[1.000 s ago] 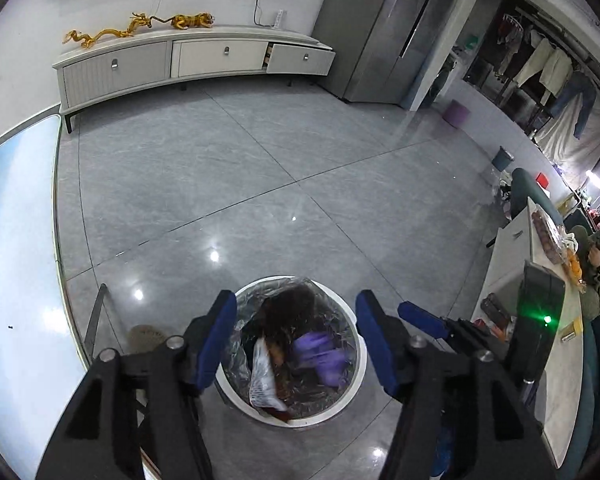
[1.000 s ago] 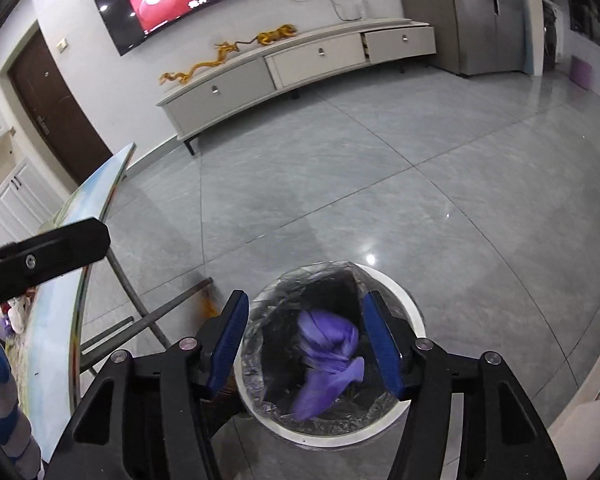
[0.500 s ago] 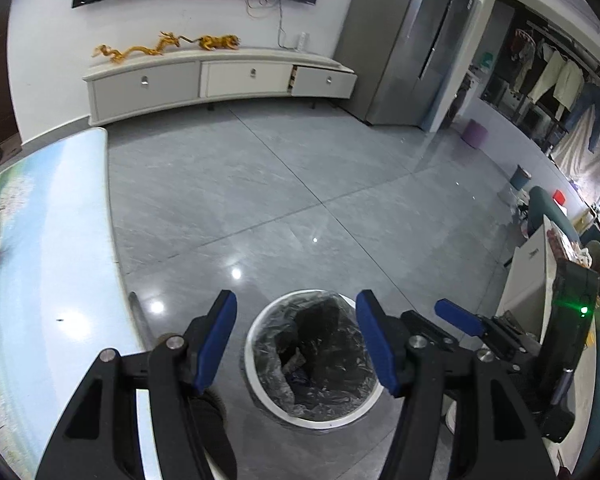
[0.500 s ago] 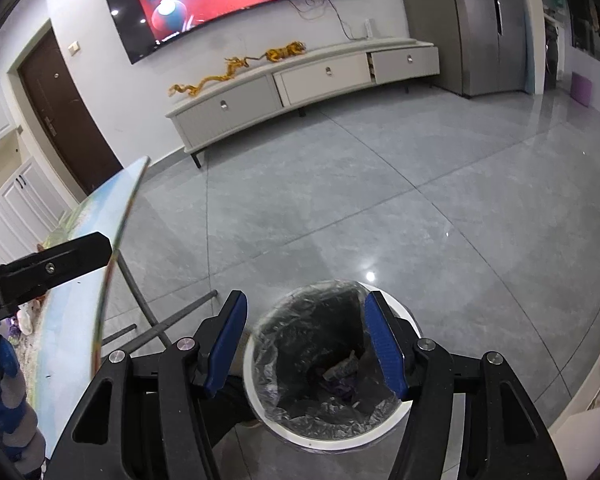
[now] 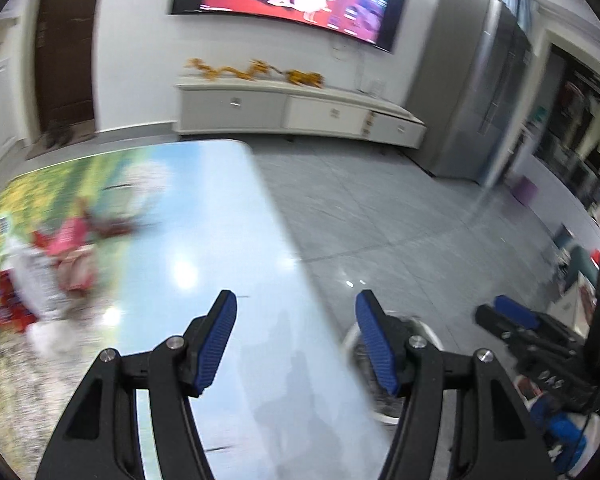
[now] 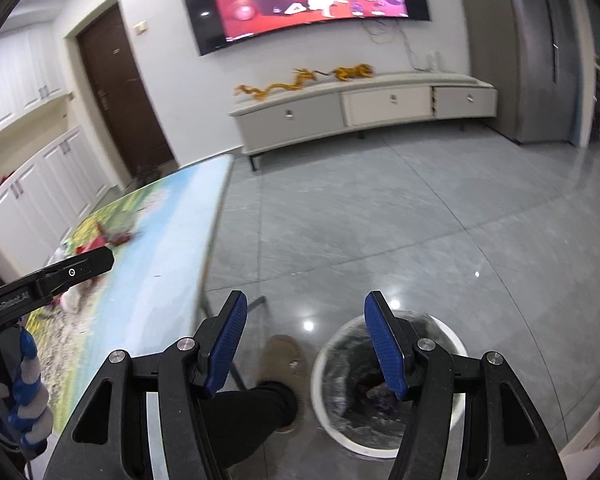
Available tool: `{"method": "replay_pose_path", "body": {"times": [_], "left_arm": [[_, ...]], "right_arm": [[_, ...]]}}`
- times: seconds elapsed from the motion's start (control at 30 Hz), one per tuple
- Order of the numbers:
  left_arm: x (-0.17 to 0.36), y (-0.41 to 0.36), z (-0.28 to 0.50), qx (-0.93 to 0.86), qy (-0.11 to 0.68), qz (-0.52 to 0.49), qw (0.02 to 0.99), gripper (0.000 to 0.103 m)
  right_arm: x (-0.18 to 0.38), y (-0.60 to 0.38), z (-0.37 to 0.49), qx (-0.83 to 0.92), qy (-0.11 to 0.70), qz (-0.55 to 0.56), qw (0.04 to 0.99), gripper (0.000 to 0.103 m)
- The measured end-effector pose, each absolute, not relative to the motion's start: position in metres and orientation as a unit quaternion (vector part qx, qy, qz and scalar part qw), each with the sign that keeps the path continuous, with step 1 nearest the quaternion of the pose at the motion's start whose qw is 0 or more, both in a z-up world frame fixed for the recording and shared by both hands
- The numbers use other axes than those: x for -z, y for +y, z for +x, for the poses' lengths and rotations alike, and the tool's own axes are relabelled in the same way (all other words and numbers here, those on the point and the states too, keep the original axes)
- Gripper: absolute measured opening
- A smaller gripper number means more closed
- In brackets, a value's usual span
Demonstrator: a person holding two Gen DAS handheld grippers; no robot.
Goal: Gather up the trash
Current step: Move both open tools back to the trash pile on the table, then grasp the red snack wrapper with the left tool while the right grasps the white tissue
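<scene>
My left gripper (image 5: 296, 338) is open with nothing between its blue pads, and it hangs over the right part of the picture-printed table (image 5: 204, 240). Blurred trash (image 5: 56, 264), red, pink and white, lies on the table's left side. My right gripper (image 6: 304, 340) is open and empty too, above the floor by the table's edge. The white bin (image 6: 392, 384) with a clear liner sits on the floor under its right finger; purple scraps (image 6: 380, 396) lie inside. The bin's rim (image 5: 350, 336) peeks past the table edge in the left wrist view. The trash on the table (image 6: 96, 246) also shows in the right wrist view.
A person's black trouser leg (image 6: 256, 412) and tan shoe (image 6: 282, 356) stand between table and bin. The table's metal legs (image 6: 236, 312) reach to the floor. A long white TV cabinet (image 6: 364, 108), a wall TV and a grey fridge (image 6: 540, 48) stand beyond the grey tiled floor.
Both grippers rose and swung left, away from above the bin. The left one now looks over the table and its trash. The purple piece that was falling now lies in the bin.
</scene>
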State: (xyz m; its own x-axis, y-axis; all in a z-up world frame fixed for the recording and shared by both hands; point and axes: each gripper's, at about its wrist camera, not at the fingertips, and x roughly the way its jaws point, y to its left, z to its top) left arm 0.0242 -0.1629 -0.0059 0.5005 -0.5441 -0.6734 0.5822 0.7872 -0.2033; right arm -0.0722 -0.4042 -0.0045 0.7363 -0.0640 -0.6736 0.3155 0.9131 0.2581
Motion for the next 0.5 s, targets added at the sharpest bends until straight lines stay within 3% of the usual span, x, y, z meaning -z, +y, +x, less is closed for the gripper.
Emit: {"method": "replay_pose_path", "body": {"times": [0.5], "left_arm": [[0.032, 0.042, 0.091, 0.164, 0.392, -0.022, 0.905, 0.060]], "right_arm": [[-0.022, -0.263, 0.008, -0.091, 0.375, 0.115, 0.915, 0.059]]}}
